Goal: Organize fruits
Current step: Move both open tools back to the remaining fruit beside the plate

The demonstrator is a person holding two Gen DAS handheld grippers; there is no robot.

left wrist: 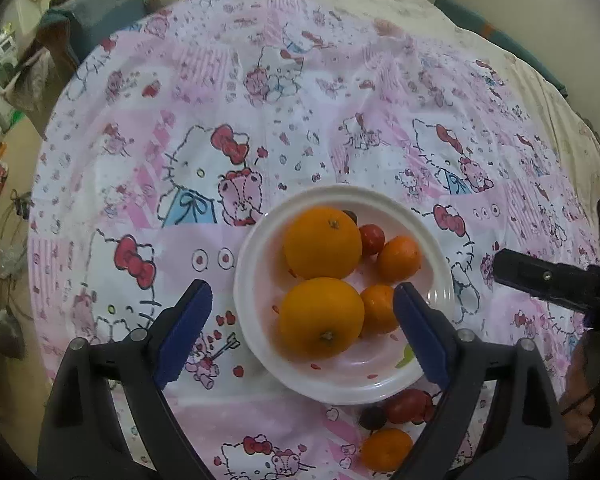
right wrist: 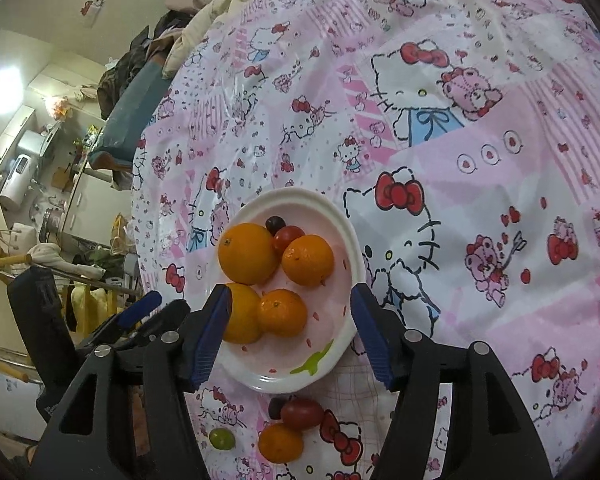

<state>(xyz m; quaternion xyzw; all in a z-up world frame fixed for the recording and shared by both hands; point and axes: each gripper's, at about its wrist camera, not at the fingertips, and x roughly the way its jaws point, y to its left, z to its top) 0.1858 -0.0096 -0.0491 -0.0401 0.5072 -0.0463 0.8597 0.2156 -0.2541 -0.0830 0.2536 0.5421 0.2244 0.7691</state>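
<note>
A white bowl [left wrist: 256, 344] [right wrist: 340, 216] sits on the table and holds two large oranges [left wrist: 322, 242] [right wrist: 247, 253], two small mandarins [left wrist: 398, 258] [right wrist: 308, 260], a cherry tomato [left wrist: 371, 239] [right wrist: 287, 235] and a dark grape [right wrist: 275, 223]. My left gripper [left wrist: 302, 328] is open and empty, its jaws either side of the bowl above the near orange [left wrist: 321, 318]. My right gripper [right wrist: 290, 338] is open and empty over the bowl's near half. Outside the bowl near its front rim lie a mandarin [left wrist: 386, 454] [right wrist: 280, 442], a cherry tomato [left wrist: 408, 404] [right wrist: 302, 413], a dark grape [left wrist: 373, 417] [right wrist: 275, 407] and a green grape [right wrist: 221, 439].
The table is covered by a pink Hello Kitty cloth [left wrist: 204, 152] [right wrist: 480, 152]. The right gripper's black finger [left wrist: 540, 276] shows at the right of the left wrist view. The left gripper [right wrist: 140, 316] shows at the left of the right wrist view. Room clutter lies beyond the table's left edge.
</note>
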